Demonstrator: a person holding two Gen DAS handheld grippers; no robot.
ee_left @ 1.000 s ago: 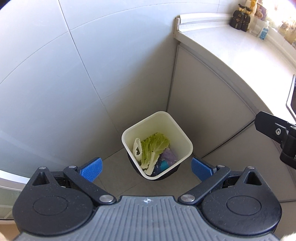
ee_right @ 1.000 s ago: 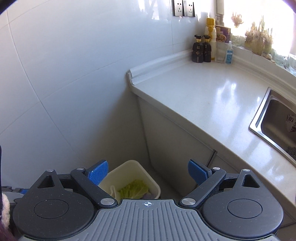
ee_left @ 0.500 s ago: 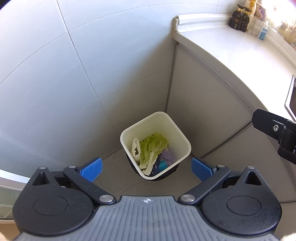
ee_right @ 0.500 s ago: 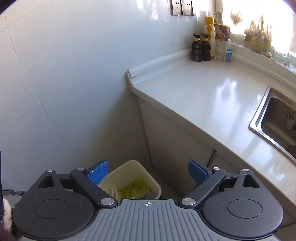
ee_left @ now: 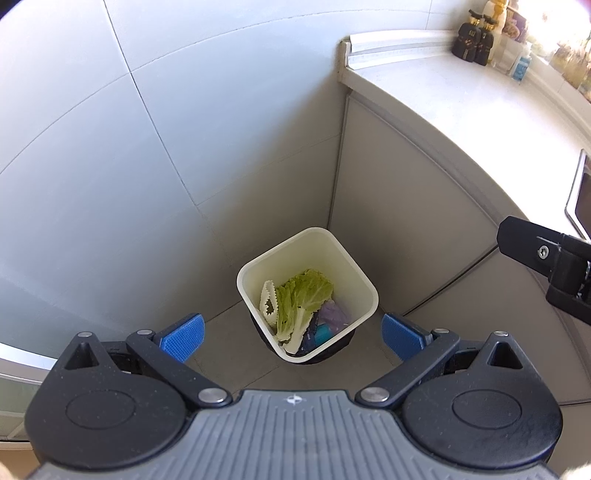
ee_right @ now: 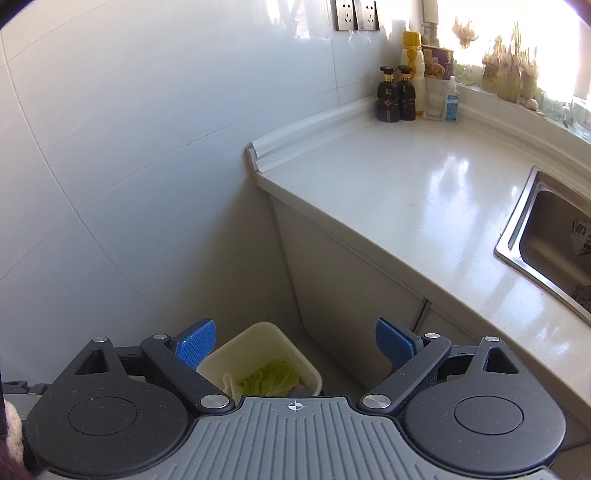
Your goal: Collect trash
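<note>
A cream square trash bin stands on the floor in the corner between the tiled wall and the counter cabinet. Inside it lie a green cabbage leaf, a white serrated strip, and purple and blue scraps. My left gripper is open and empty, high above the bin. My right gripper is open and empty, also above the bin, where the leaf shows. Part of the right gripper's body shows at the right edge of the left wrist view.
A white countertop runs to the right, with a steel sink at its right end. Dark and yellow bottles stand at the back corner under wall sockets. Grey cabinet fronts face the bin.
Both grippers drifted slightly; the bin sits a little further left and lower in the left wrist view. Both stay open and empty.
</note>
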